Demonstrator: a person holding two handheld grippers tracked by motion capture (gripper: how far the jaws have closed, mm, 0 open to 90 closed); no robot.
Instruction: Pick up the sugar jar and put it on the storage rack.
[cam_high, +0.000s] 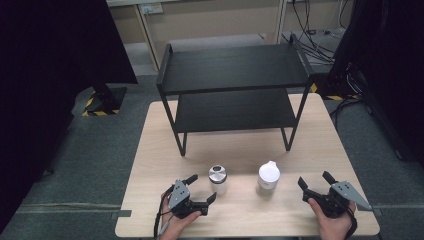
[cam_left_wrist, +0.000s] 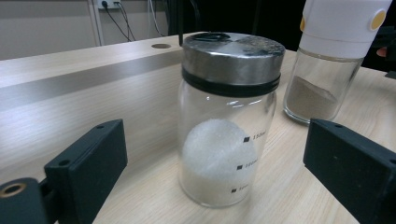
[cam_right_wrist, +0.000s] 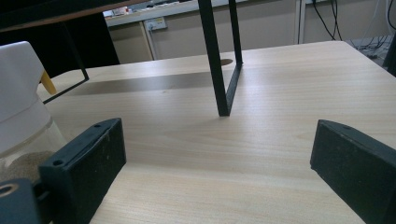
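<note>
A glass jar with a metal lid (cam_high: 218, 179) (cam_left_wrist: 227, 116), part full of white grains, stands on the wooden table (cam_high: 240, 145). My left gripper (cam_high: 201, 188) (cam_left_wrist: 215, 163) is open, its jaws wide on either side of the jar without touching it. To the jar's right stands a glass jar with a white cap (cam_high: 269, 175) (cam_left_wrist: 329, 60) (cam_right_wrist: 21, 116) holding brownish powder. My right gripper (cam_high: 315, 181) (cam_right_wrist: 215, 158) is open and empty, just right of the white-capped jar, which sits at the left edge of the right gripper view.
A black two-level metal rack (cam_high: 232, 90) stands on the far half of the table; one of its legs (cam_right_wrist: 217, 60) rises ahead of my right gripper. Bare tabletop lies between the jars and the rack. Cables and dark stands surround the table.
</note>
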